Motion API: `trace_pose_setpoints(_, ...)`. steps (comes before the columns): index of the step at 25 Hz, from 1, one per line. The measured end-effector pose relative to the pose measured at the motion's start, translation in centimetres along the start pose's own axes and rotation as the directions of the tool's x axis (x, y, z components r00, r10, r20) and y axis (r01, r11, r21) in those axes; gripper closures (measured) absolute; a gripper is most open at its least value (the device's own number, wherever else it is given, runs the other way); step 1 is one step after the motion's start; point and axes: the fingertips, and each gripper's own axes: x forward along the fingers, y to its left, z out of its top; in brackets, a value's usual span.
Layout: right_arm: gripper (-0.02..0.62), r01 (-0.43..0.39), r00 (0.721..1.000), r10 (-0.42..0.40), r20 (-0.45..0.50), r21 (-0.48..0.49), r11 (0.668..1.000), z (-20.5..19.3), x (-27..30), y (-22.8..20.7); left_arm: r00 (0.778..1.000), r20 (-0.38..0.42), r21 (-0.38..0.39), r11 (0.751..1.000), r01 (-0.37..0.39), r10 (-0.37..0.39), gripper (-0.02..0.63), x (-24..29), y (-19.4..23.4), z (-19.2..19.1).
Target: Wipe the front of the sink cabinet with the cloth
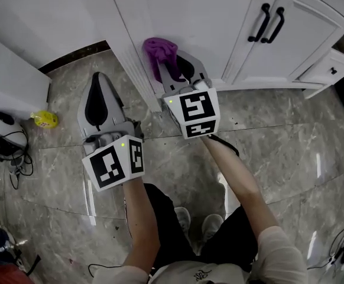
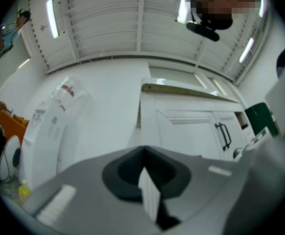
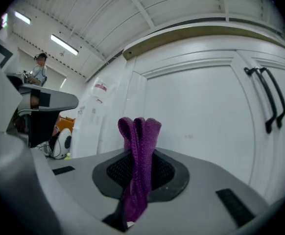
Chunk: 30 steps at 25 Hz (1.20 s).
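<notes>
The white sink cabinet (image 1: 207, 22) runs along the top of the head view, with two black door handles (image 1: 266, 23). My right gripper (image 1: 169, 70) is shut on a purple cloth (image 1: 159, 52), which bunches out past the jaws close to the left door's lower left corner. In the right gripper view the cloth (image 3: 140, 131) stands up between the shut jaws of the right gripper (image 3: 141, 156), a short way from the door panel (image 3: 201, 111). My left gripper (image 1: 99, 77) hangs over the floor, left of the cabinet, shut and holding nothing (image 2: 143, 156).
A white appliance (image 1: 12, 58) stands at the left, with a yellow object (image 1: 45, 119) and a device with cables (image 1: 3, 138) on the marble floor below it. A small drawer front (image 1: 331, 70) sits at the cabinet's right. The person's feet (image 1: 195, 223) are below the grippers.
</notes>
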Motion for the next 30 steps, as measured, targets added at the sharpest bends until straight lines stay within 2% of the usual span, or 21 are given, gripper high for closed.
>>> trace_pose_setpoints(2, 0.541, 0.035, 0.999, -0.035, -0.004, 0.004, 0.999, -0.3, -0.7, -2.4, 1.000, -0.008, 0.028, 1.000, -0.012, 0.012, 0.601, 0.0, 0.5, -0.2)
trace_pose_setpoints(5, 0.541, 0.072, 0.997, -0.072, -0.005, -0.030, 0.997, -0.6, -1.9, -4.7, 0.999, 0.000, -0.029, 0.999, -0.045, 0.045, 0.601, -0.2, 1.3, -0.2)
trace_pose_setpoints(7, 0.541, 0.101, 0.995, -0.102, -0.007, -0.040, 0.994, -0.8, -2.7, -5.9, 0.999, 0.008, -0.047, 0.998, -0.034, 0.035, 0.601, -0.2, 0.9, -0.1)
trace_pose_setpoints(12, 0.541, 0.177, 0.984, -0.177, -0.009, -0.044, 0.983, -1.3, -4.6, -9.7, 1.000, 0.000, 0.044, 0.999, 0.002, -0.002, 0.601, -0.1, -0.2, 0.0)
trace_pose_setpoints(18, 0.541, 0.290, 0.956, -0.292, -0.018, -0.069, 0.955, -1.8, -7.4, -14.9, 1.000, -0.001, -0.012, 1.000, -0.016, 0.016, 0.601, -0.1, 0.1, -0.3)
trace_pose_setpoints(25, 0.541, 0.290, 0.956, -0.292, -0.020, -0.067, 0.955, -1.9, -8.5, -16.2, 0.999, -0.011, 0.071, 0.997, 0.043, -0.042, 0.601, 0.1, -2.3, -0.1)
trace_pose_setpoints(30, 0.541, 0.317, 0.946, -0.320, -0.040, -0.072, 0.946, -2.4, -9.9, -17.7, 0.999, 0.000, 0.061, 0.998, 0.033, -0.033, 0.601, -0.2, -1.4, 0.2)
